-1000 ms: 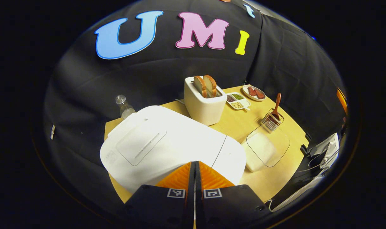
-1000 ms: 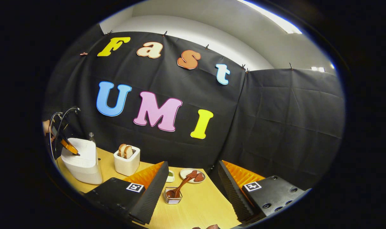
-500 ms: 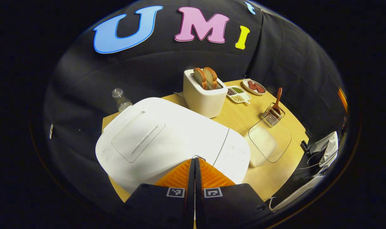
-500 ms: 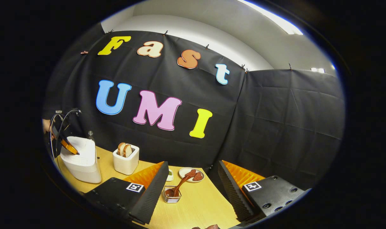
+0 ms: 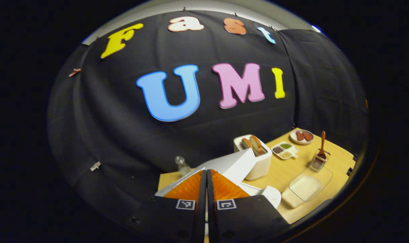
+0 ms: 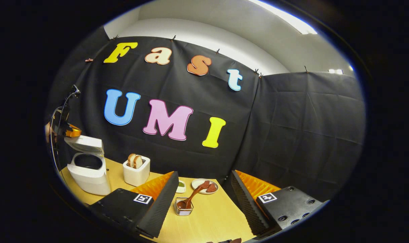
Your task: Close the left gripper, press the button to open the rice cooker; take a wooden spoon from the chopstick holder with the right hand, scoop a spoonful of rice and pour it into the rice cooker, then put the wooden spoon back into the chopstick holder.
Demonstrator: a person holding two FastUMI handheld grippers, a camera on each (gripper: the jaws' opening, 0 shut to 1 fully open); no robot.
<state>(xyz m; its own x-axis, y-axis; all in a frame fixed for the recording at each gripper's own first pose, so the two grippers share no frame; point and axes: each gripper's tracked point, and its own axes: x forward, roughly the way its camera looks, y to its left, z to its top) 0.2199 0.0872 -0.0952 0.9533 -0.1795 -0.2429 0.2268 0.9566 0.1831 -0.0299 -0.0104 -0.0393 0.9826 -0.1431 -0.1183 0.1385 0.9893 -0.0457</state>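
While rice cooker [image 6: 88,168] lid's up, left claw [image 5: 206,180] clenched, right claw [image 6: 204,192] released.

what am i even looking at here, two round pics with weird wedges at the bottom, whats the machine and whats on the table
There is no robot. A person holds one two-finger tool in each hand, and each tool carries a fisheye camera looking along its own fingers; those are the wedges.

In the left gripper view, the left tool has its fingers pressed together, holding nothing. In the right gripper view, the right tool stands open and empty.

On the wooden table stand a white rice cooker with its lid raised, a toaster with bread slices, a wire chopstick holder with a wooden spoon in it, a small plate and a clear rice container.
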